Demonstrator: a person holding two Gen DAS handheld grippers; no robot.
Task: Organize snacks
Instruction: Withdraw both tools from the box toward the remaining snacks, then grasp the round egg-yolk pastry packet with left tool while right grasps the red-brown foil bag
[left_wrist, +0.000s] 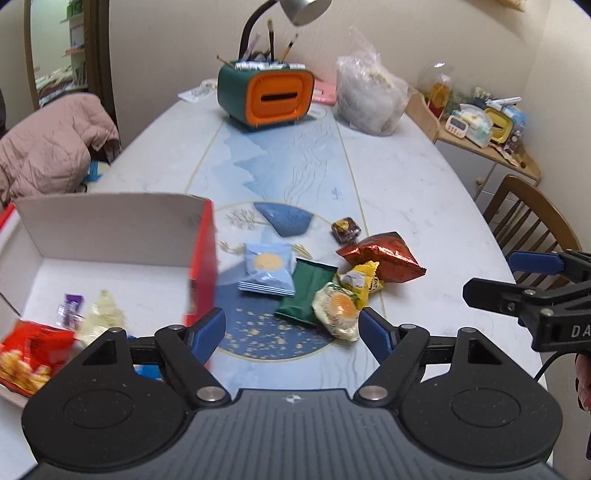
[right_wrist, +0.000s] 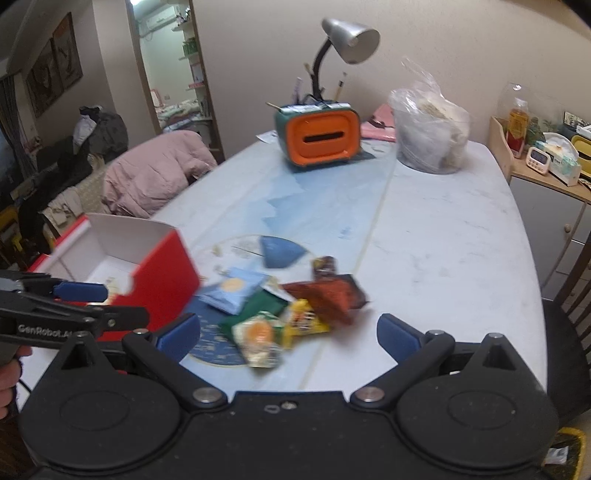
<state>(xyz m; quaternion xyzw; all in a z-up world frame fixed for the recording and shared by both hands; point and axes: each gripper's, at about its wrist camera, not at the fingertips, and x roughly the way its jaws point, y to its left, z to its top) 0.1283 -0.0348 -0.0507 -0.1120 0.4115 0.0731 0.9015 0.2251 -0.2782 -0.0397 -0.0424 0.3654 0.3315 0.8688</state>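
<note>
Both claws hang over the near end of the marble-patterned bench (left_wrist: 406, 184), and neither holds anything. The left claw (left_wrist: 291, 332) has its blue pads spread apart with only bare bench and the near edge of the snack pile showing between them. The right claw (right_wrist: 288, 338) stands spread wide too, and the pile lies beyond its pads, untouched. The loose snacks sit together at the middle of the bench: a light blue packet (left_wrist: 267, 269) on the left, a dark green packet (left_wrist: 306, 291) just beside it, a pale packet with an orange disc (left_wrist: 338, 308) nearest, a yellow packet (left_wrist: 360, 282) touching that one, a red-brown foil bag (left_wrist: 384, 256) to the right, and a small dark wrapped sweet (left_wrist: 345, 229) a little farther back. To the left of the pile stands the red box (left_wrist: 201, 258) with its white inside, open at the top; in it lie a red snack bag (left_wrist: 33, 347), a cream-coloured packet (left_wrist: 101, 317) and a small purple-wrapped piece (left_wrist: 70, 308), all blurred. At the far end stand an orange and green organiser (left_wrist: 266, 96) with brushes, a desk lamp (right_wrist: 349, 35) and a clear plastic bag (left_wrist: 369, 96). A pink jacket (left_wrist: 51, 144) lies over a chair at the left.
</note>
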